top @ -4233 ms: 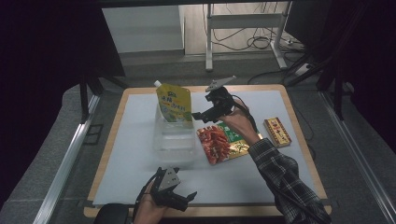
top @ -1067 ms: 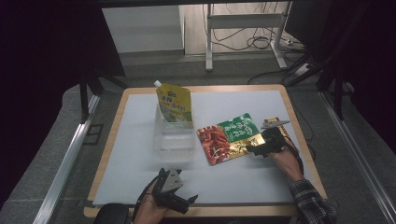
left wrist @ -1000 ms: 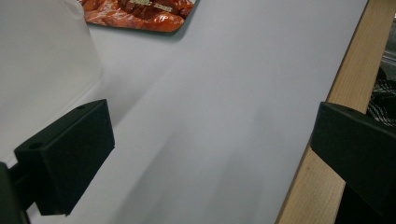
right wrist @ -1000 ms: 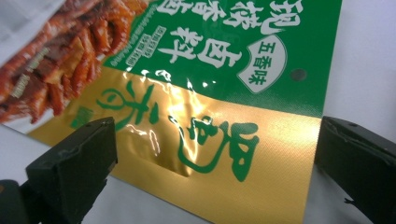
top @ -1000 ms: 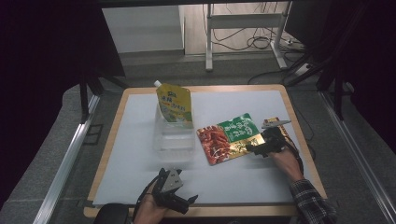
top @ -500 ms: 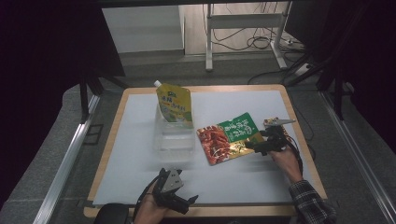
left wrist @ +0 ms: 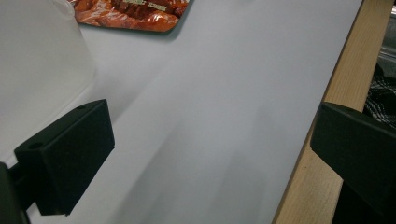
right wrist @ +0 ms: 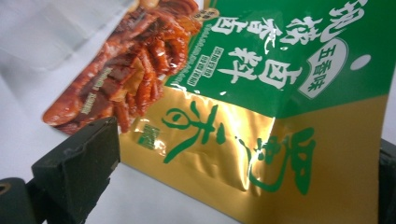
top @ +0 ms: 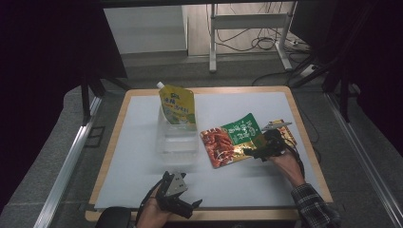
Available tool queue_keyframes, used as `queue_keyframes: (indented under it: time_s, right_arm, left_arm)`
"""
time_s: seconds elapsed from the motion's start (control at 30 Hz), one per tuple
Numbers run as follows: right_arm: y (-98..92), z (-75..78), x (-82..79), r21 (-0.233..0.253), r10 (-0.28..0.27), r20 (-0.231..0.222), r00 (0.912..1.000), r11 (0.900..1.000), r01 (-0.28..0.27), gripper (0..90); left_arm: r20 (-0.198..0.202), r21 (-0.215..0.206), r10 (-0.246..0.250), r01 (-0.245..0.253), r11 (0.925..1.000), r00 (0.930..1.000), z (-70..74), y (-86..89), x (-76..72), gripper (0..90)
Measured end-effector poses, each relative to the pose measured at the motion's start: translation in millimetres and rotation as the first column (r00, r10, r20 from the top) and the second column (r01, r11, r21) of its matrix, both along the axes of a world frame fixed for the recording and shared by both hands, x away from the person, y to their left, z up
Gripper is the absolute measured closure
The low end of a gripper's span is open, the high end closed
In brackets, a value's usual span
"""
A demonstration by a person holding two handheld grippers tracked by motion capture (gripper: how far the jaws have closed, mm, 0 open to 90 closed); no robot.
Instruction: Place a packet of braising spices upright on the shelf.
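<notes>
Right tongs point(top: 254, 153) (spread wide) apparently straddle the snack pouch point(top: 231, 140).

Snack pouch point(top: 231, 140), flat on mat.
Red, green & gold foil, lying tilted, just right of clear container point(top: 177, 138), unopened.

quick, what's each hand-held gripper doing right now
Left hand-held gripper: open, holding nothing, low over the near edge of the white mat.
Right hand-held gripper: open, jaws either side of the snack packet's gold edge, not yet clamped.
</notes>
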State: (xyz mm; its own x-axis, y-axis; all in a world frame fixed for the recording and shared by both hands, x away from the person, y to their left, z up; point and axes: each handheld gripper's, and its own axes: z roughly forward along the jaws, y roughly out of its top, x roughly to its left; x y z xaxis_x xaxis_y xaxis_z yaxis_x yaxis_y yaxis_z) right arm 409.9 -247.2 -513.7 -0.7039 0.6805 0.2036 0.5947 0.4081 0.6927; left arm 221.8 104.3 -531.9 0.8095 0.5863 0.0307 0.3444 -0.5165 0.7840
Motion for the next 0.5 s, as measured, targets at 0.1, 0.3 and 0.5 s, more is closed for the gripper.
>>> queue_keyframes:
  time_s: [0.1,0.3,0.5]
  right_arm:
    - [1.3,-1.7,4.8,0.002,-0.009,-0.023,0.9997,1.0,0.009,1.0]
    - [3.4,-2.8,17.0,-0.039,-0.077,-0.073,0.9944,0.996,0.075,10.5]
    - [2.3,2.5,20.3,-0.051,-0.102,-0.048,0.9937,0.994,0.099,43.4]
  left_arm:
    - [0.002,0.007,-0.005,0.005,1.0,1.0,-0.1,-0.8,-0.2,0.0]
    - [0.006,0.006,0.0,0.0,1.0,1.0,0.0,-0.3,0.1,0.0]
    - [0.007,0.012,-0.003,0.003,0.9999,1.0,-0.2,-0.9,0.0,0.0]
